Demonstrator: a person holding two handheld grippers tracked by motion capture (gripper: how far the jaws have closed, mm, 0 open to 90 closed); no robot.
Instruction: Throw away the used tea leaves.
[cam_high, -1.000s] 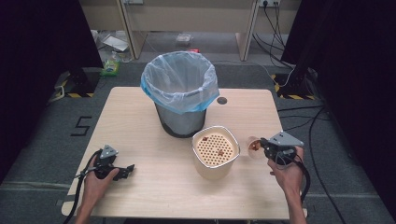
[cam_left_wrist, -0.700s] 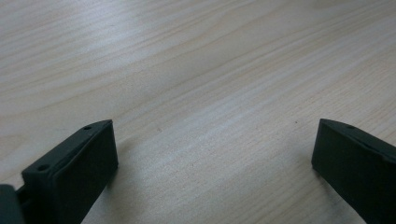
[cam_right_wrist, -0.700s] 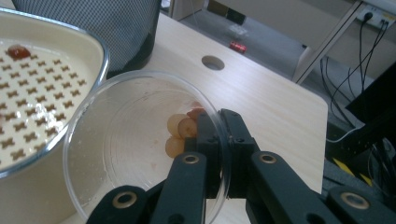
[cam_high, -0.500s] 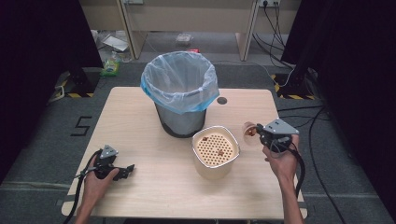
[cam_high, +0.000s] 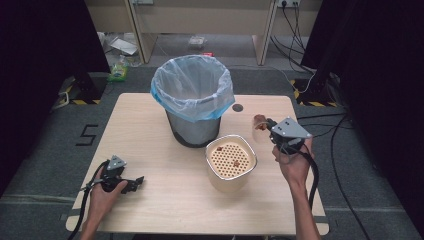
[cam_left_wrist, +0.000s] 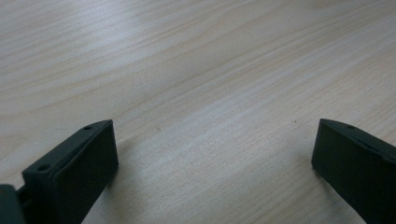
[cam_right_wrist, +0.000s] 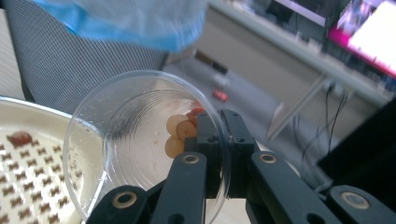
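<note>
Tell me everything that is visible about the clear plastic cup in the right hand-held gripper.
The clear plastic cup is thin, transparent and round, with faint rings in its wall. The right hand-held gripper pinches its rim, one jaw inside and one outside. It is tipped on its side, held above the table beside the strainer container. A few beige and reddish food pieces lie inside, near the jaw.

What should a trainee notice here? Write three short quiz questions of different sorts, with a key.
1. True or false: the right gripper is shut on the rim of a clear plastic cup.
2. Multiple choice: the left gripper is A) open and low over the bare wooden table, B) holding the bin, C) inside the strainer container.
3. Fill in: the grey bin is lined with a ____ bag.

Key: 1 true. 2 A. 3 blue. The cup is held beside the perforated strainer container, with a few food bits stuck inside.
</note>
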